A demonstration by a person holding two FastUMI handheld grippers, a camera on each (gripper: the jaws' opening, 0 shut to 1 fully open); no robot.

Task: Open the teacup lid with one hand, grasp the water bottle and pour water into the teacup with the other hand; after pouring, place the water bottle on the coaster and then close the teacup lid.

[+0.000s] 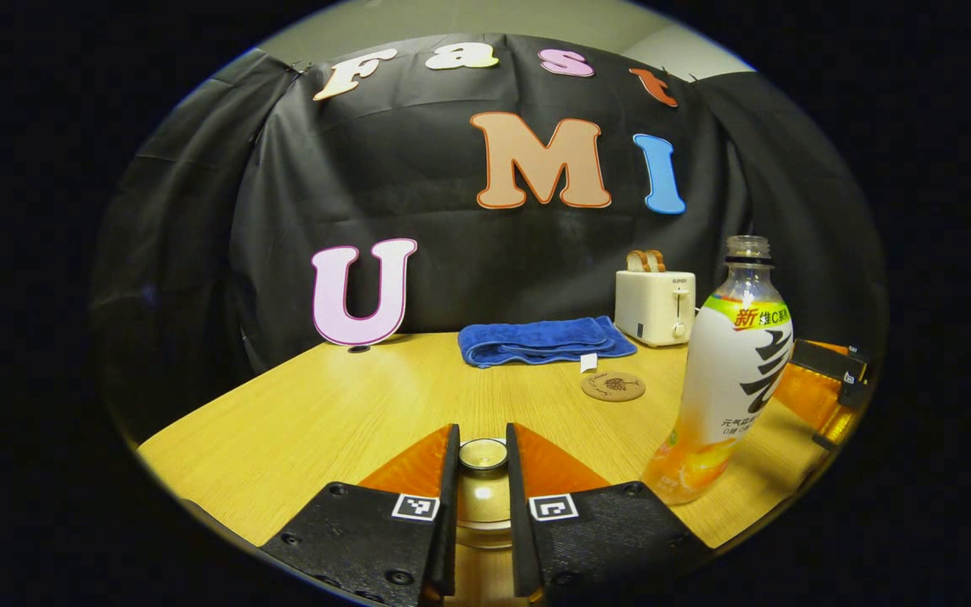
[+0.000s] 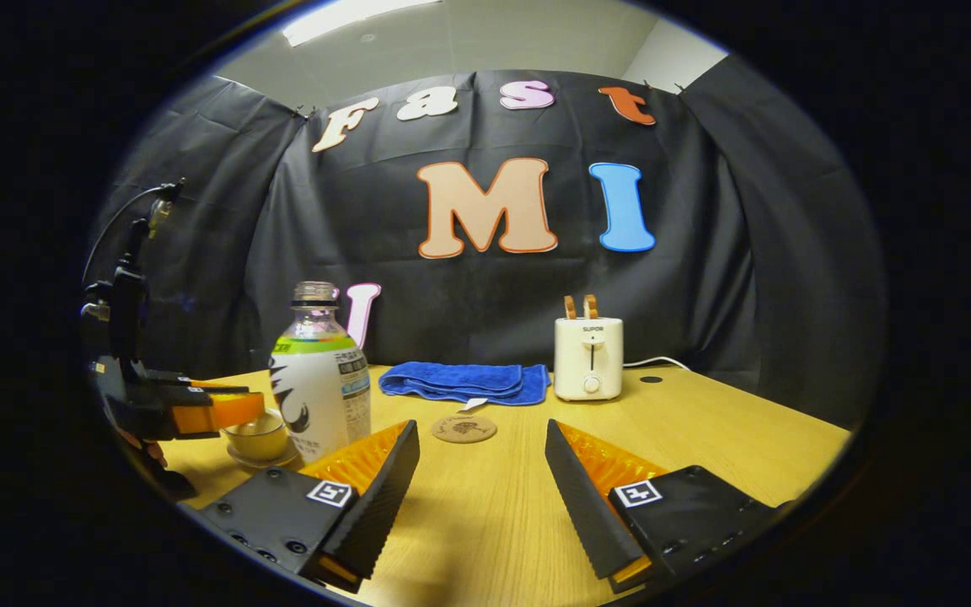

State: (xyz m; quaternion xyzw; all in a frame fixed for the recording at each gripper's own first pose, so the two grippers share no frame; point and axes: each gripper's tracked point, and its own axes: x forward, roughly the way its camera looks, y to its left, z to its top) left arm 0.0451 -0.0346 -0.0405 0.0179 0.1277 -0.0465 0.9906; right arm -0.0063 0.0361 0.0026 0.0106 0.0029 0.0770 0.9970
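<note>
In the left gripper view my left gripper [image 1: 483, 432] is shut on the round knob of the teacup lid [image 1: 483, 453], one finger on each side. The pale teacup [image 2: 259, 437] stands on a saucer at the table's left, with the left gripper [image 2: 199, 410] just over it. I cannot tell whether the lid is lifted. The water bottle [image 1: 730, 379] stands upright with its neck uncapped, right of the cup and touched by neither gripper. My right gripper [image 2: 481, 476] hovers open low over the table, right of the bottle [image 2: 321, 384]. The round cork coaster [image 2: 464, 428] lies bare ahead of it.
A folded blue towel [image 2: 464, 381] and a white toaster [image 2: 589, 357] with toast in it sit at the back of the wooden table [image 2: 747, 430], before the black cloth wall. The coaster [image 1: 613, 386] lies in front of the towel [image 1: 544, 340].
</note>
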